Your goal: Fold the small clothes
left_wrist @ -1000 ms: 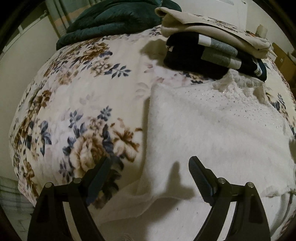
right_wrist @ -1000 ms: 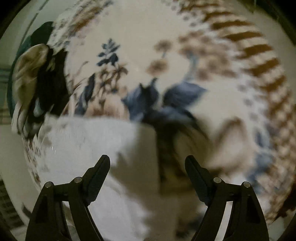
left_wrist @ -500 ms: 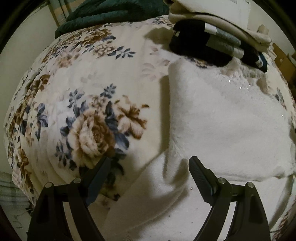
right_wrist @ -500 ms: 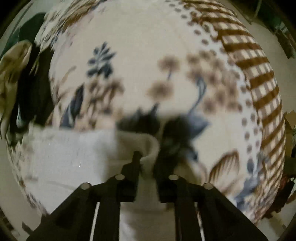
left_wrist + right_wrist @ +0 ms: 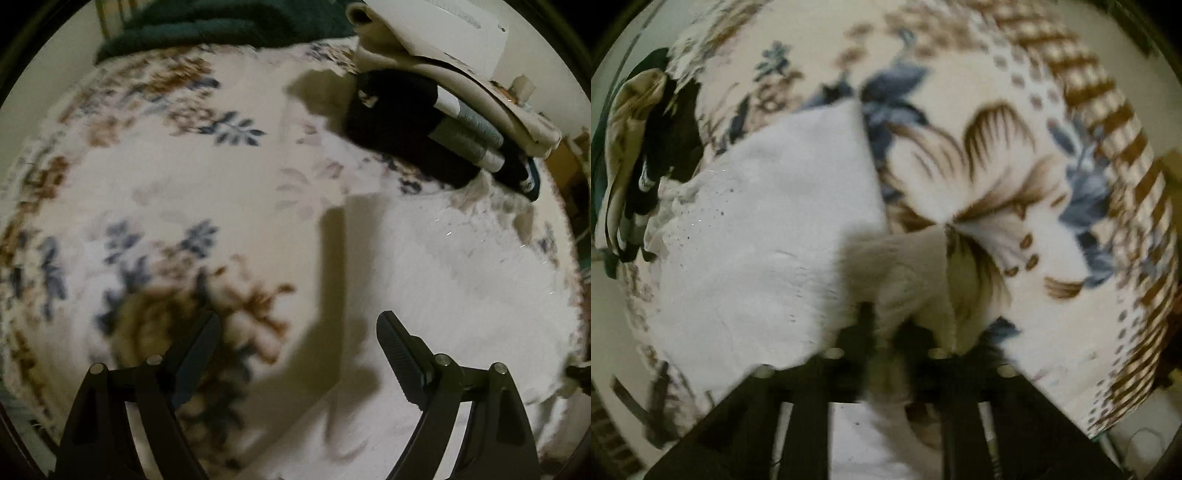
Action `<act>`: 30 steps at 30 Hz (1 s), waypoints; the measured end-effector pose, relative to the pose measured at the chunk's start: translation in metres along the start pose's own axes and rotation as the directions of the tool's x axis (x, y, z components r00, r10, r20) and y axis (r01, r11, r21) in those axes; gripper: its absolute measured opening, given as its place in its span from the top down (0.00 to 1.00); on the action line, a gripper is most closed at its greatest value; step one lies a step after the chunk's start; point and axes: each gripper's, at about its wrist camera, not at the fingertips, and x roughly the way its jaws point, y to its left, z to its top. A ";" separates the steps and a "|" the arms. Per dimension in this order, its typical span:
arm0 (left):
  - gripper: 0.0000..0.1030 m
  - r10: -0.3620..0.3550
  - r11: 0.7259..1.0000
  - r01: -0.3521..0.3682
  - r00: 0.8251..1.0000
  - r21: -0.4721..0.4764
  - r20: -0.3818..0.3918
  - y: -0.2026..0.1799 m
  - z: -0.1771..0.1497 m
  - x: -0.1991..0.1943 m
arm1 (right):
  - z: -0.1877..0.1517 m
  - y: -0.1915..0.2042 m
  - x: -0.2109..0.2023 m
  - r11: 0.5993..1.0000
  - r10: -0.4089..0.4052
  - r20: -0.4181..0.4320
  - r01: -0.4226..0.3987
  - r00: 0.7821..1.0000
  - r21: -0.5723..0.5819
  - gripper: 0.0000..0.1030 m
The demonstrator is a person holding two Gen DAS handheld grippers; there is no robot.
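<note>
**Right gripper pinches the white garment; left gripper spread above the bed**

A white garment (image 5: 443,295) lies flat on a floral blanket (image 5: 184,177) that covers the bed. In the left wrist view it fills the right half of the picture, its straight left edge running from near to far, with a lacy, sequinned part at its far end. The left gripper (image 5: 297,354) hangs over this edge with its jaws wide apart and nothing between them; the left finger sits above the flower print, the right finger above the white cloth.

In the right wrist view the right gripper (image 5: 886,332) is clenched on a bunched fold of the white garment (image 5: 768,229), which rises in a ridge from the jaws. The rest of the cloth spreads to the left, flat on the floral blanket (image 5: 1015,184). This picture is blurred.

At the far end of the garment, just beside its lacy part, rests a stack of folded clothes (image 5: 436,122): a dark piece with grey and white bands below, beige pieces on top. A dark green blanket (image 5: 221,22) lies at the far edge of the bed.
</note>
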 end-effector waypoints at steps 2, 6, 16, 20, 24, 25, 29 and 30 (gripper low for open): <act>0.18 -0.052 0.999 0.052 0.999 0.000 -0.014 -0.007 0.009 0.009 | 0.001 0.020 -0.007 0.998 -0.040 0.055 0.042 0.998 -0.036 0.94; 0.90 -0.082 0.992 0.086 0.995 0.089 -0.057 -0.035 0.023 0.037 | 0.004 0.053 -0.039 0.988 -0.075 0.148 0.094 0.986 -0.123 0.94; 0.94 -0.127 0.991 0.129 0.991 -0.047 0.040 0.017 0.033 0.027 | 0.017 0.100 -0.079 0.973 0.055 0.269 0.010 0.961 -0.232 0.94; 0.89 -0.132 0.990 0.131 0.991 -0.057 -0.026 0.016 0.035 0.044 | 0.041 0.093 -0.037 0.972 -0.001 0.194 0.047 0.981 -0.230 0.93; 0.80 -0.077 0.996 0.076 0.997 -0.040 -0.028 0.010 0.036 0.031 | 0.065 0.061 0.009 0.988 -0.076 0.070 0.084 0.995 -0.128 0.62; 0.74 -0.073 0.997 0.072 0.997 -0.040 -0.017 0.009 0.037 0.023 | 0.066 0.055 0.006 0.991 -0.067 0.078 0.076 0.995 -0.114 0.55; 0.58 -0.107 0.991 0.112 0.992 -0.073 0.066 0.004 0.023 -0.029 | 0.060 0.030 -0.026 0.997 0.034 0.081 -0.029 0.996 -0.065 0.36; 0.55 -0.114 0.990 0.120 0.990 -0.073 0.078 0.000 0.018 -0.040 | 0.059 0.023 -0.032 0.997 0.058 0.069 -0.054 0.996 -0.063 0.35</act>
